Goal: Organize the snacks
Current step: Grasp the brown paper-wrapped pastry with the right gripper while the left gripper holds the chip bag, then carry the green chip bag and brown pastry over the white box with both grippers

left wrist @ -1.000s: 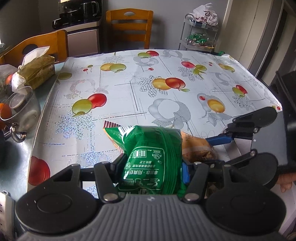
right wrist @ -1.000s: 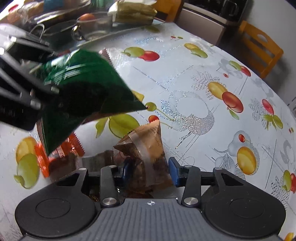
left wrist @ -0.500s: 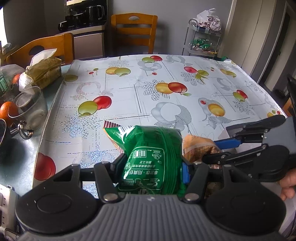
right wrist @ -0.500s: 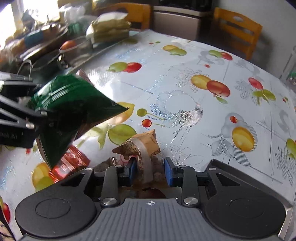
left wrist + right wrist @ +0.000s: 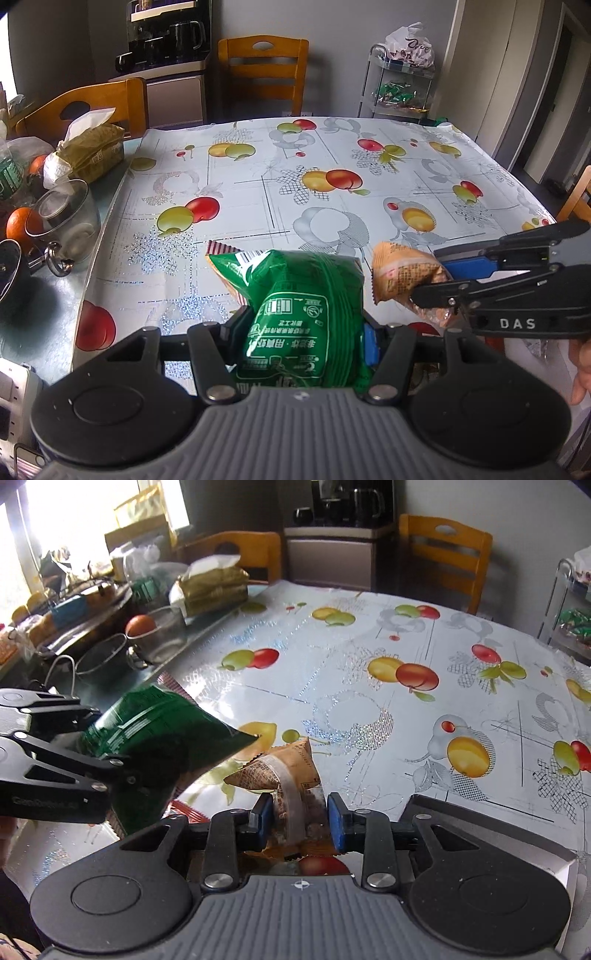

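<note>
Green bag (image 5: 306, 317): a light, puffy, crinkly snack pack, clamped mid-body in the left hand-held gripper (image 5: 306, 341) above the desk (image 5: 258, 177). Brown packet (image 5: 288, 775): soft wrapper, fragile contents, pinched at its lower half by the right hand-held gripper (image 5: 299, 821), whose jaws have just been closing on it. Both likely tolerate only gentle pressure.

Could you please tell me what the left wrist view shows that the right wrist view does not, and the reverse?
Only the left wrist view shows the white plastic bag on top of the wire rack. Only the right wrist view shows the bright window and the white box under the right claw. Both show the green snack bag in the left claw, the brown snack packet, the fruit-print tablecloth and the tissue pack.
</note>
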Demonstrator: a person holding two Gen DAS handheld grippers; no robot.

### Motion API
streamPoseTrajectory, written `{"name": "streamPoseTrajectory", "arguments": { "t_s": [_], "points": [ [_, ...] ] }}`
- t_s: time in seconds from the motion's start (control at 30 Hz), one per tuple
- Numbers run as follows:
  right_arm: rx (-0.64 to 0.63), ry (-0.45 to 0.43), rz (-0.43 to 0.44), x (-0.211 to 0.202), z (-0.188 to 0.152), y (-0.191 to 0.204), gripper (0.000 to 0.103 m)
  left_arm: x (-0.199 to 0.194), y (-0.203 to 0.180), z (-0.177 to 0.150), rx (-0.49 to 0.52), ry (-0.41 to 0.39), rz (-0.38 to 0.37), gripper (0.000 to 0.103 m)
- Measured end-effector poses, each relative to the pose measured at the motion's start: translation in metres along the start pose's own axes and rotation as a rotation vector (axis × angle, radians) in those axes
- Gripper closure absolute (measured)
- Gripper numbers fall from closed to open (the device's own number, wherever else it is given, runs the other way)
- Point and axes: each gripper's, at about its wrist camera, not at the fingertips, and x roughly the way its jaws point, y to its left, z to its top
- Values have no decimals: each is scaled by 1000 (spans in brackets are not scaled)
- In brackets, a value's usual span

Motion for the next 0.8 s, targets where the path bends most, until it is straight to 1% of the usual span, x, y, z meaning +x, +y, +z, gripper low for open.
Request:
{"name": "streamPoseTrajectory", "arguments": {
  "t_s": [0.3,0.8],
  "points": [
    [12,-36,-17,-23,-10,10,70,-11,-7,-5,5,-17,-12,46],
    [82,-71,-56,-50,-27,5,70,-16,-24,-2,47,-30,-60,46]
  ]
}}
